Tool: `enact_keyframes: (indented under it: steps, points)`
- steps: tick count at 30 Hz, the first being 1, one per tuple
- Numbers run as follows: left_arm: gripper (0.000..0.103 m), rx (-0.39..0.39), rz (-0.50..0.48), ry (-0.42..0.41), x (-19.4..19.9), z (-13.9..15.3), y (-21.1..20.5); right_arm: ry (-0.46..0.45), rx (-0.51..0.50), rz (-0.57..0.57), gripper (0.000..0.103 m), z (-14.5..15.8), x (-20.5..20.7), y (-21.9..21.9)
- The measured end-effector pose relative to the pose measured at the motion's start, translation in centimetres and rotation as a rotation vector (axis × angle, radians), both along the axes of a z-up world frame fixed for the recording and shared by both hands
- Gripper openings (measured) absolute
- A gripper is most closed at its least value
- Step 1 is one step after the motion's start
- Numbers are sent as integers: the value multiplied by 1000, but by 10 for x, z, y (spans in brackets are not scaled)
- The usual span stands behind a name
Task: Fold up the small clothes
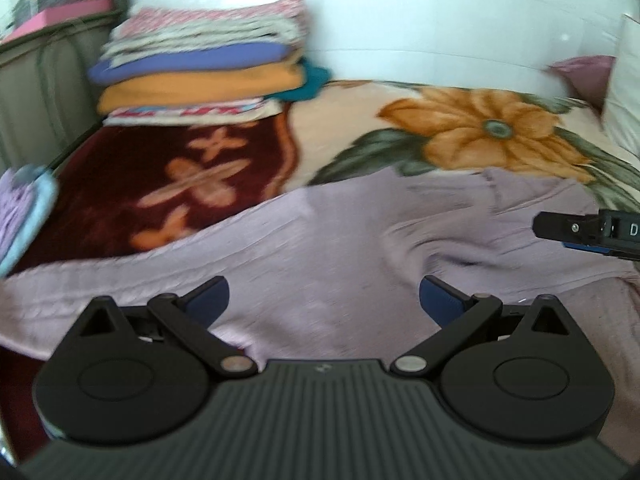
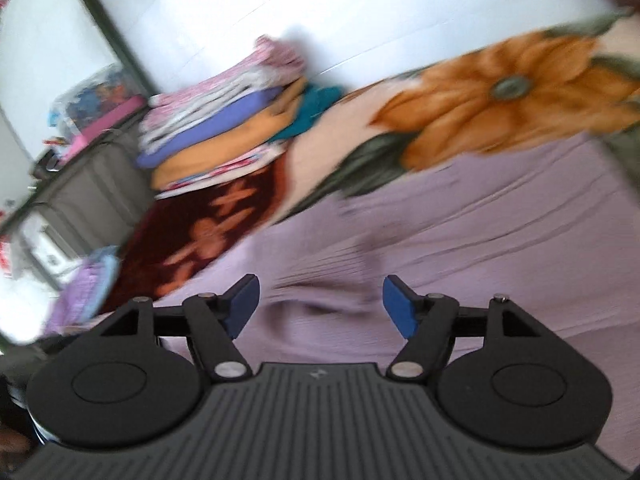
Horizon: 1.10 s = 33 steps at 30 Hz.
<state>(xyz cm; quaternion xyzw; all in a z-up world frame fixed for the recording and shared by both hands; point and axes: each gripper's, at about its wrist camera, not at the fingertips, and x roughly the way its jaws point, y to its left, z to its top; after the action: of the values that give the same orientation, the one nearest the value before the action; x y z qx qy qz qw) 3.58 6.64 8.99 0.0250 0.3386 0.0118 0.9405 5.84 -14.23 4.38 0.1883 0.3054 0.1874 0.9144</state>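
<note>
A lilac knitted garment [image 1: 320, 248] lies spread on the flowered blanket [image 1: 472, 128]; it also fills the lower half of the right wrist view [image 2: 460, 240]. My left gripper [image 1: 324, 300] is open and empty just above the garment's middle. My right gripper [image 2: 320, 306] is open and empty over the same cloth; it also shows in the left wrist view [image 1: 538, 226] at the right edge, above the garment. Both views are blurred.
A stack of folded clothes [image 1: 204, 68] sits at the back left of the bed, also seen in the right wrist view [image 2: 224, 128]. A small lilac and blue cloth [image 1: 24, 208] lies at the left edge. A white wall [image 1: 440, 12] runs behind. A pillow [image 1: 624, 88] stands right.
</note>
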Motion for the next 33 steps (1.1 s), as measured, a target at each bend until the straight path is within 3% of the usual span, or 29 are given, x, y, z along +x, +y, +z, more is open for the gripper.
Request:
enact_keyframes:
  steps: [8, 13, 16, 18, 19, 20, 24, 28, 33]
  points:
    - [103, 19, -143, 10, 43, -18, -60, 14, -74, -219, 75, -16, -2, -88]
    - [103, 50, -194, 29, 70, -45, -89, 51, -77, -237, 75, -41, 1, -110]
    - [95, 34, -188, 38, 83, -56, -97, 34, -74, -228, 75, -51, 2, -109]
    - [54, 35, -186, 29, 88, -62, -98, 23, -87, -225, 75, -53, 2, -107]
    - [43, 24, -183, 34, 90, -64, -97, 18, -95, -225, 75, -54, 3, -104]
    - [19, -8, -182, 32, 91, -64, -93, 13, -103, -224, 75, -55, 3, -104]
    - [15, -108, -127, -21, 82, -50, -69, -4, -118, -218, 75, -57, 0, -101]
    - [15, -121, -44, -83, 71, -31, -38, -14, -125, -214, 75, -59, -1, -101]
    - [18, -153, 73, -74, 60, -23, 13, -19, -137, -219, 75, -60, -1, -99]
